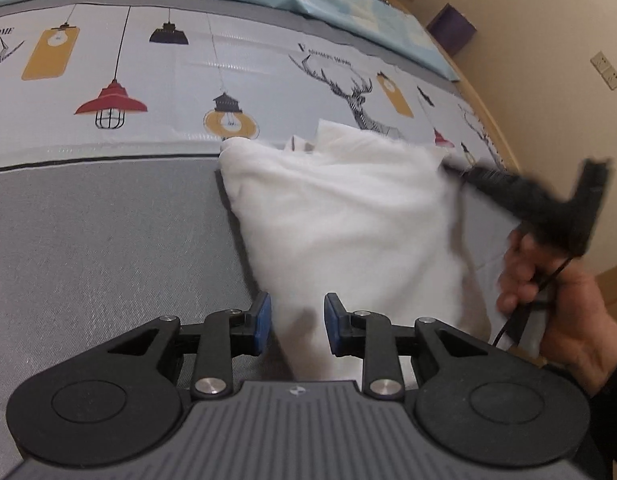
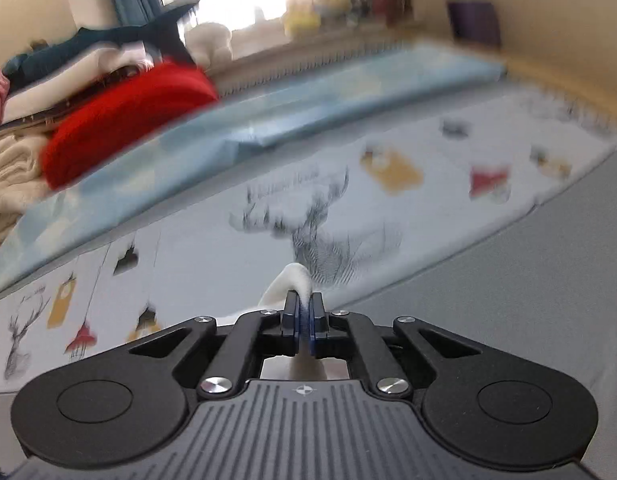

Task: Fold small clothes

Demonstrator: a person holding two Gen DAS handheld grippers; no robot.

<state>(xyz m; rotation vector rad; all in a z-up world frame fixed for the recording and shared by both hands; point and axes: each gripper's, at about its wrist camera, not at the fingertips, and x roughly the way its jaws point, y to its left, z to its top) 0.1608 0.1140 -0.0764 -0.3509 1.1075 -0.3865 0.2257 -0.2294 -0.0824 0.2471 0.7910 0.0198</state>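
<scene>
White garment (image 1: 340,216) is seen lying on the grey cover (image 1: 100,240), bunched into a rough triangle: broad end away from the left wrist camera, up by the printed strip (image 1: 148,80), narrow end drawn down between the left gripper's (image 1: 297,322) blue pads (image 1: 262,320). Long axis runs from the near tip to the far upper edge, leaning slightly right. Fabric is soft, matte, loosely creased; a fold is raised at the far edge.

Left tongs are partly open; cloth is passed between the pads, with the left pad at its edge and the right pad overlapping it. Whether it is actually pinched cannot be told.

To the right, the right gripper (image 1: 460,178) is seen blurred and black at the garment's far right corner, gripped by a hand (image 1: 548,292) with a thin black cable trailing below.

In the right wrist view, the right tongs (image 2: 304,320) are closed, with a small tuft of the white cloth (image 2: 296,280) clamped between the pads and curling up above them.

Surroundings: printed strip carries lamp and deer motifs on a pale smooth ground. Beyond it a light blue sheet (image 2: 268,120) is laid. A red folded item (image 2: 128,116) and a stack of cream and teal textiles (image 2: 48,80) are piled at the far left, blurred. A purple box (image 1: 452,28) is set against the beige wall. Nothing is resting on the garment.
</scene>
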